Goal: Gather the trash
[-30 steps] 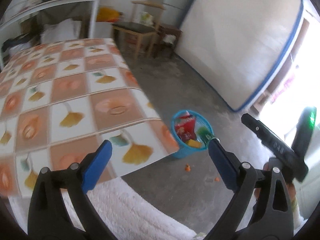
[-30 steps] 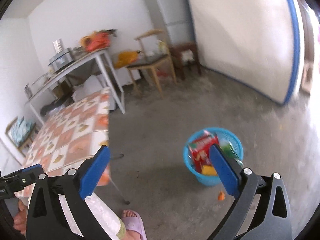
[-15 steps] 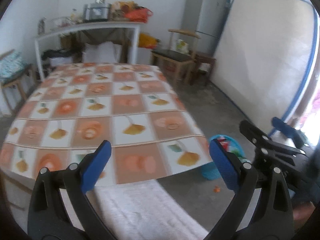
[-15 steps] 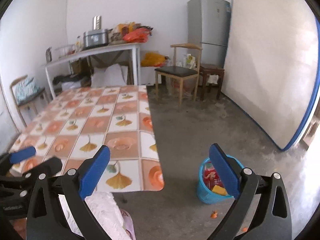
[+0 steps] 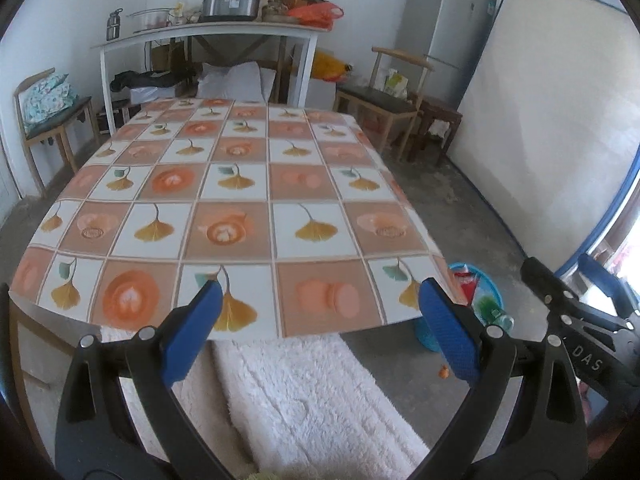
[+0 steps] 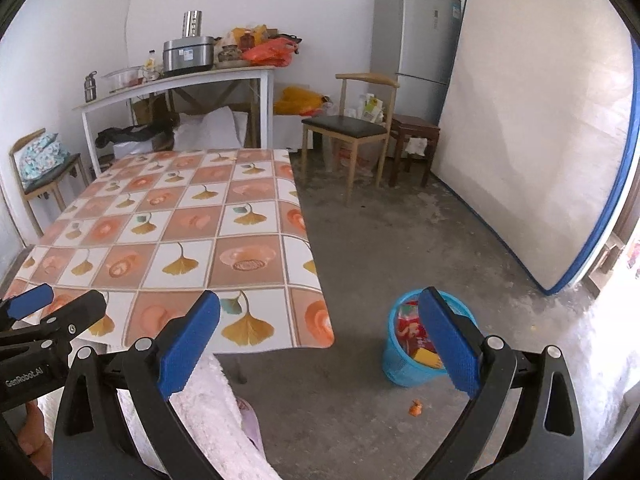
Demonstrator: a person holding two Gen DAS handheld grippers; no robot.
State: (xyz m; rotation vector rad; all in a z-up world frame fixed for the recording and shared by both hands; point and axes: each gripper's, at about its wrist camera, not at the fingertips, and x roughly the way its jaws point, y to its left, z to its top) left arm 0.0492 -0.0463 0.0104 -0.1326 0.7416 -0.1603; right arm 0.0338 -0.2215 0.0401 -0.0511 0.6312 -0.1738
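Blue bin [image 6: 404,364] sits behind the spread, empty right tool [image 6: 320,344].

1. One table [image 6: 168,216] with a checked cloth.
2. One blue bin [image 6: 404,368], on the floor right of the table.
3. One orange scrap [image 6: 415,408] on the floor, just in front of the bin.
4. Two wooden chairs: one [image 6: 352,128] beyond the table's far right corner, one [image 6: 44,172] left of the table.
5. One stool [image 6: 414,128], right of the far chair.
6. One fridge [image 6: 412,48] behind the stool.
7. One mattress [image 6: 548,128] leaning on the wall, right of the table.
8. One white bench [image 6: 180,84] behind the table, with one cooker [image 6: 188,54] on it.
9. Two grippers: left [image 5: 320,332], right [image 6: 320,336], both with jaws apart.
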